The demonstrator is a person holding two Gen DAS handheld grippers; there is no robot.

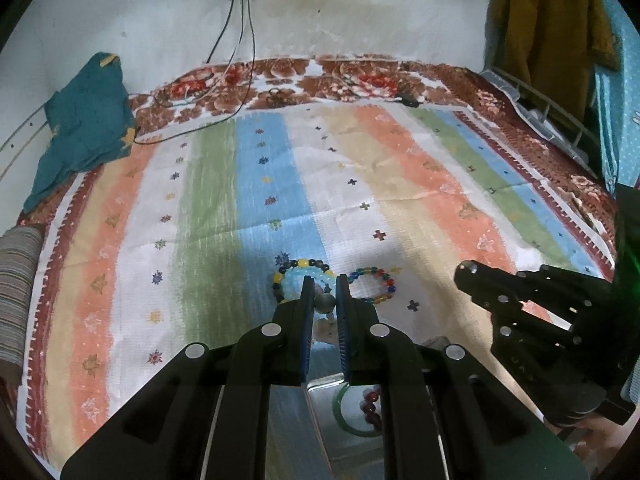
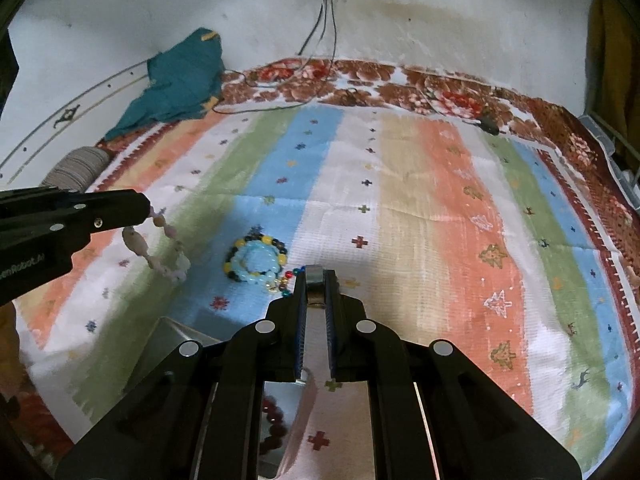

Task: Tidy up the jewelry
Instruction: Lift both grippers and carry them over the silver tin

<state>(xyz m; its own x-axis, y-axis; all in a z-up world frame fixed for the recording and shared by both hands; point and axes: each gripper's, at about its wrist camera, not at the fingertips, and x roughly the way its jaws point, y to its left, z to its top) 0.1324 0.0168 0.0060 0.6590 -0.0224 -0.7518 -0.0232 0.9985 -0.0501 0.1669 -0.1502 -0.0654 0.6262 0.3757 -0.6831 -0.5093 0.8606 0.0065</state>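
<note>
My left gripper (image 1: pixel 325 280) is shut on a pale pink bead bracelet (image 1: pixel 326 304), which hangs from its tip in the right wrist view (image 2: pixel 164 254), lifted above the bedspread. On the spread lie a light-blue bead bracelet (image 2: pixel 258 262) inside a black-and-yellow bead bracelet (image 2: pixel 240 246), and a multicoloured bead bracelet (image 1: pixel 374 286) beside them. My right gripper (image 2: pixel 316 274) is shut on a metal box's wall (image 2: pixel 316 284). Inside the metal box (image 1: pixel 332 432) lie a green bangle (image 1: pixel 344 416) and a dark red bead bracelet (image 1: pixel 370 400).
A teal cloth (image 1: pixel 84 128) lies at the bed's far left. Cables (image 1: pixel 236 60) hang from a wall socket onto the floral blanket (image 1: pixel 360 80). A striped pillow (image 1: pixel 16 292) is at the left edge. A metal rack (image 1: pixel 548 116) stands at the right.
</note>
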